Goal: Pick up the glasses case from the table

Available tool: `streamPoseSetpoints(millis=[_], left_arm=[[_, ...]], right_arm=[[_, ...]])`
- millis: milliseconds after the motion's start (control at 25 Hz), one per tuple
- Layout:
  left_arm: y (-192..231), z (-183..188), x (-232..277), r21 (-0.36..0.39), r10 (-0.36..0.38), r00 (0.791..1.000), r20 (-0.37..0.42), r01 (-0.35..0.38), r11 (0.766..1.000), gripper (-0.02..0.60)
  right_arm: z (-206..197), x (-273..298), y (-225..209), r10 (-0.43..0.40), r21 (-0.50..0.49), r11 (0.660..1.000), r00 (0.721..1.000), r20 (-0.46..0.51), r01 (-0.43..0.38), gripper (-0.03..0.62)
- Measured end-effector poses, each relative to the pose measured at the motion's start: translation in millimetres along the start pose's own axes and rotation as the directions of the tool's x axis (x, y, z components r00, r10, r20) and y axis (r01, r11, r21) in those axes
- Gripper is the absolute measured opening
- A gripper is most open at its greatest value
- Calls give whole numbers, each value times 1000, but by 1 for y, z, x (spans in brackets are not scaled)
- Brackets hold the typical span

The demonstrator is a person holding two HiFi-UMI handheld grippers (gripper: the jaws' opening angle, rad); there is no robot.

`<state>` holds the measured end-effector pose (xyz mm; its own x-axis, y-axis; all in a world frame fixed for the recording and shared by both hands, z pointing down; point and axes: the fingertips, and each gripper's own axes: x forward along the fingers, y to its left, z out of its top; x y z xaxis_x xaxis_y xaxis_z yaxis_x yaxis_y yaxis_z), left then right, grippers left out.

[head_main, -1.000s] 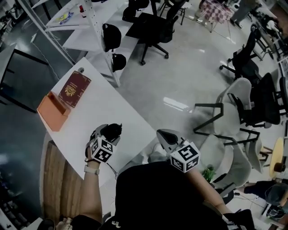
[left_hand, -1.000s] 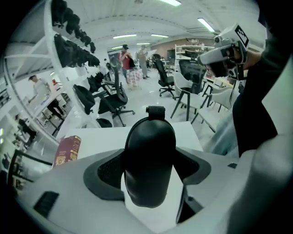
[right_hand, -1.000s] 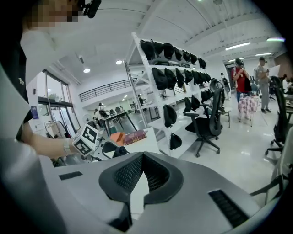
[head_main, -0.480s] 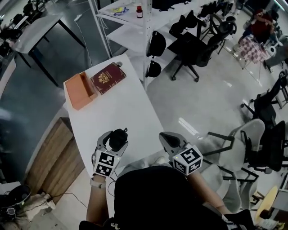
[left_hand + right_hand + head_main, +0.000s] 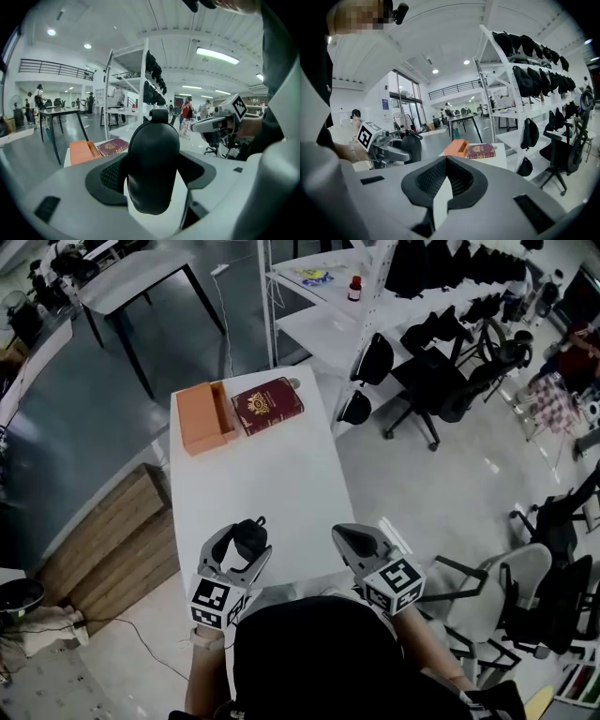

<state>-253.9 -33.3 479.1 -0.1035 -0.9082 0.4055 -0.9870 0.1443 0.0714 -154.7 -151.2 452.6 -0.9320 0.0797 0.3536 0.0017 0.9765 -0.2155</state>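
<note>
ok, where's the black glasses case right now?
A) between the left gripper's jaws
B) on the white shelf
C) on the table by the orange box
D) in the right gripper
A: the left gripper view shows the glasses case clamped between the jaws of the left gripper; the right gripper is shut on nothing.

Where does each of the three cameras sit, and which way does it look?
Head view: on the person's head, looking steeply down at the white table; left gripper, right gripper and dark top show.
Left gripper view: on the left gripper, looking along its fingers, shut on the glasses case, across the table; right gripper shows at right.
Right gripper view: on the right gripper, looking along its shut fingers across the table; left gripper shows at left.
Both gripper views share the orange box and red book.
</note>
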Motion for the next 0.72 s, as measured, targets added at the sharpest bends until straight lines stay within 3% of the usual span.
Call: streamPoseSetpoints(millis=[280,720], left_arm=[[12,9,-15,-25,56,997,56,-55,998,345],[34,19,-10,-87,72,992,103,-63,994,341]], right_arm=[[7,14,12,40,-21,999,999,-4,-40,26],[12,18,8,-3,-47,999,1000,-17,2,26]])
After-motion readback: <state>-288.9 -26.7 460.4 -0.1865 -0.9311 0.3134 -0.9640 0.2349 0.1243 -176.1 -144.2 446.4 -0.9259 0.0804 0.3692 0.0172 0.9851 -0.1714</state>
